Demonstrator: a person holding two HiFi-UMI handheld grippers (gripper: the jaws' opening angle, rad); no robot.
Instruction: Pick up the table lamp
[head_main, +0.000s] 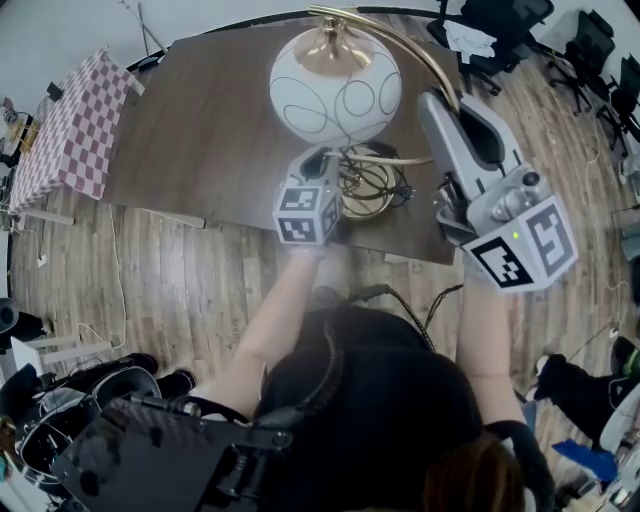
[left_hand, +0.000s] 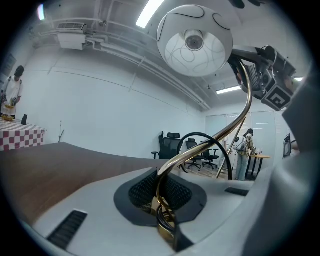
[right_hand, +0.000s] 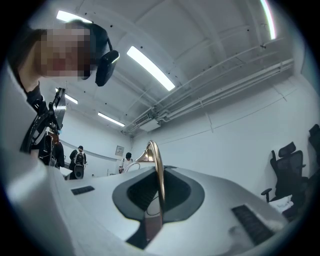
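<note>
Lamp (head_main: 335, 85) over near edge of dark table (head_main: 200, 120); white globe shade (left_hand: 195, 42) up top, gold arched stem (left_hand: 201, 146). Left gripper (left_hand: 162, 207) jaws clamped on stem low down, near base (head_main: 368, 190) (black cord (left_hand: 200, 134) looped there too). Right gripper (right_hand: 156, 200) jaws clamped on upper arch of stem, beside shade. Base resting or lifted: can't tell.

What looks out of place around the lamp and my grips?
The black cord loops loosely by the lamp base, and a strand looks pinched with the gold stem in the left gripper's jaws. The right gripper clamps only the stem's upper arc; the shade looks intact.
</note>
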